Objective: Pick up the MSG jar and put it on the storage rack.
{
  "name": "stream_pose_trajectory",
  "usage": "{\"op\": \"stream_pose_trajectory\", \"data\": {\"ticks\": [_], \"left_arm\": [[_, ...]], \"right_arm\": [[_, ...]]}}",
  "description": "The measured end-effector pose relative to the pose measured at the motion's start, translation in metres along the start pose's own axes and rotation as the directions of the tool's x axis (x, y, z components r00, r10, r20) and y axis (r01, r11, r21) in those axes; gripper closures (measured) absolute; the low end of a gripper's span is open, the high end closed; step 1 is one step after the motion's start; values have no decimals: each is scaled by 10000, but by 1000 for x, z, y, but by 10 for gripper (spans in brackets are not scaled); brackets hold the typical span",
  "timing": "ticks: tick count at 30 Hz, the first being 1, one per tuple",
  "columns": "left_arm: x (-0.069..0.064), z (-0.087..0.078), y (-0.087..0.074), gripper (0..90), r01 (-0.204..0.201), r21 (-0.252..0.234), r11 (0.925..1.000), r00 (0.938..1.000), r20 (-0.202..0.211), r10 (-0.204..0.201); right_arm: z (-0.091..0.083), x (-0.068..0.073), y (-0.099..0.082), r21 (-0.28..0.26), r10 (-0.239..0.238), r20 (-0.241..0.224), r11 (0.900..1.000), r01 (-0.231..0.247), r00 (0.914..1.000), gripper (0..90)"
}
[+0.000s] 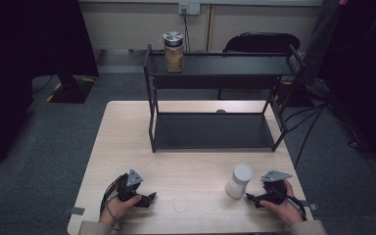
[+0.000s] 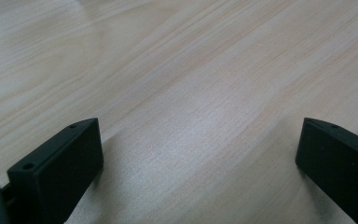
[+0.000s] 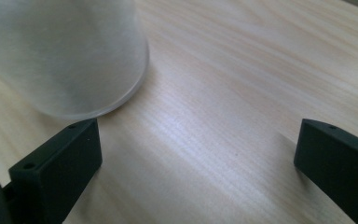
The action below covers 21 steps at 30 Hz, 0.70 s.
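A white frosted jar (image 1: 238,181) stands upright on the wooden table (image 1: 191,161), front right. My right gripper (image 1: 254,199) rests on the table just right of it, open; in the right gripper view the jar (image 3: 65,51) sits just beyond the left jaw, outside the gap (image 3: 198,158). My left gripper (image 1: 148,199) lies on the table at the front left, open, with bare wood between its jaws (image 2: 200,154). A glass jar of brown contents with a metal lid (image 1: 174,52) stands on the top shelf of a black rack (image 1: 215,90).
The black two-tier rack takes up the table's back half; its lower shelf (image 1: 215,131) is bare. A black chair (image 1: 262,43) stands behind the table. Cables (image 1: 308,122) hang off the right side. Grey carpet surrounds the table.
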State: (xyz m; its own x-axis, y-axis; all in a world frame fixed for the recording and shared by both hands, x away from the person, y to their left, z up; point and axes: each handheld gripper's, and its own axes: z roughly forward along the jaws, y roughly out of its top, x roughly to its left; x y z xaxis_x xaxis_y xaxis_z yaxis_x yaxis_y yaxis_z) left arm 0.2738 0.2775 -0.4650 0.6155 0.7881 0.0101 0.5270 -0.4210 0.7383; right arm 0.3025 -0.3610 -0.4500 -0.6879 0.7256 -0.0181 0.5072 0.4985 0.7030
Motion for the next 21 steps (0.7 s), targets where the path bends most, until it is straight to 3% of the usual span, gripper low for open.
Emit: {"op": "stream_pose_trajectory", "data": {"ticks": [11, 21], "left_arm": [[0, 0, 0, 0, -25, 19, 10000, 10000, 2, 25], [0, 0, 0, 0, 3, -4, 10000, 10000, -1, -3]], "right_arm": [[-13, -2, 13, 289, -505, -686, 9982, 526, 9964, 7], [-34, -1, 18, -620, -794, -1340, 9955, 716, 9878, 5]]}}
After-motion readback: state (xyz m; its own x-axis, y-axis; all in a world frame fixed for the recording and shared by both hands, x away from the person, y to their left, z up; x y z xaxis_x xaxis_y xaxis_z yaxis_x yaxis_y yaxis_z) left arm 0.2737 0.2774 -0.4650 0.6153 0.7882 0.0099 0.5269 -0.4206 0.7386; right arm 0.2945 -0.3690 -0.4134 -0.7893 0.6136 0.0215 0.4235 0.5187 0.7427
